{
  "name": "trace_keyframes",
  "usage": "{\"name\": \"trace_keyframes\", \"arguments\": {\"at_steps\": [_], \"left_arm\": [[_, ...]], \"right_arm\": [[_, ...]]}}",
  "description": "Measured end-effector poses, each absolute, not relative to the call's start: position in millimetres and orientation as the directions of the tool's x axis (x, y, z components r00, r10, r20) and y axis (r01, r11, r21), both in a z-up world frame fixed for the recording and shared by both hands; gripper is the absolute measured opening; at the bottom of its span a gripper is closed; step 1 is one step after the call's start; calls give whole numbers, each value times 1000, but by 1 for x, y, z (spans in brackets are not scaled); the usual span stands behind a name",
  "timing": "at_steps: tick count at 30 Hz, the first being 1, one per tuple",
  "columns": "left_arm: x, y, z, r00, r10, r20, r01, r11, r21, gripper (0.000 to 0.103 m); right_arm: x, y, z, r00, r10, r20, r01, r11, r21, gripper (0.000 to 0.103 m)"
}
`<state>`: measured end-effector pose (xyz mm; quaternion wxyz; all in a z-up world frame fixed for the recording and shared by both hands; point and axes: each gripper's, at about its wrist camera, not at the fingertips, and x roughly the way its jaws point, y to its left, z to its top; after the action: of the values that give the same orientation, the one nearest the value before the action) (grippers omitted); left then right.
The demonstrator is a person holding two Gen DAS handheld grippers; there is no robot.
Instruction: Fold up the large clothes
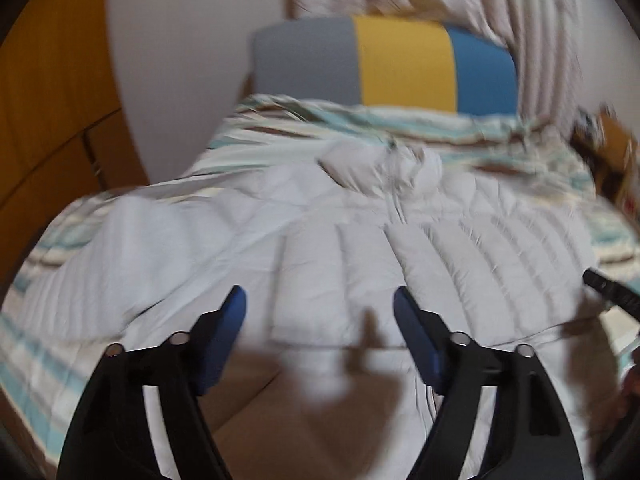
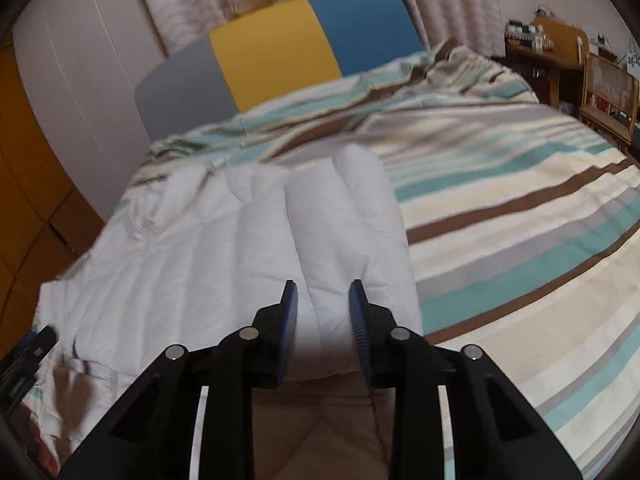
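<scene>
Left gripper (image 1: 320, 308) jaws spread over the white padded jacket (image 1: 340, 216); right gripper (image 2: 322, 300) jaws pinching its fold

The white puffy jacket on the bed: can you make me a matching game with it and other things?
Things:
1. white puffy jacket
2. striped bed cover
3. grey, yellow and blue headboard
4. wooden chair

Places:
A. far right of the bed
B. under the jacket
C. against the curtain
D. spread out on the bed

Pairs: 1-D, 2-B, 3-C, 4-A
</scene>
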<state>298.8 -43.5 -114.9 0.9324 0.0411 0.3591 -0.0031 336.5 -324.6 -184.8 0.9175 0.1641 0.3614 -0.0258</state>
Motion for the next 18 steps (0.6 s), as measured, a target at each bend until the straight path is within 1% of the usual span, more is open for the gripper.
{"name": "trace_keyframes", "arguments": {"at_steps": [1,2,3,6,7,9,11,13,14,16,18], "left_arm": [[311,-48,-126,722,33,-691,52,993,102,52],[319,-50,-136,705,48,-708,55,991,123,49],[326,-48,-145,691,65,-720,49,990,136,48],[326,-34,-156,696,114,-709,-15,989,144,48],[325,-24,-161,688,108,-718,-39,993,112,48],[323,-8,-166,687,54,-725,-56,998,22,48],[321,-6,-166,689,39,-724,-59,998,-3,48],[318,-7,-167,692,41,-721,-58,998,0,48],[317,-7,-168,692,43,-720,-59,998,3,48],[317,-8,-168,693,44,-719,-58,998,6,48],[317,-7,-167,694,42,-718,-58,998,3,48]], "right_arm": [[336,-323,-186,730,83,-678,153,948,280,27],[340,-317,-188,725,99,-682,122,956,268,27],[341,-312,-188,720,116,-684,89,962,257,27],[346,-290,-193,686,187,-704,-42,975,218,27],[347,-286,-195,680,194,-707,-60,976,210,27],[342,-292,-197,684,223,-695,-69,968,242,27],[335,-302,-188,712,254,-654,-63,952,300,27],[322,-313,-173,767,238,-595,-43,945,324,27],[321,-318,-164,798,199,-569,-19,952,306,27],[332,-324,-155,819,130,-559,28,964,265,27],[354,-330,-153,809,90,-580,77,963,257,27]]}}
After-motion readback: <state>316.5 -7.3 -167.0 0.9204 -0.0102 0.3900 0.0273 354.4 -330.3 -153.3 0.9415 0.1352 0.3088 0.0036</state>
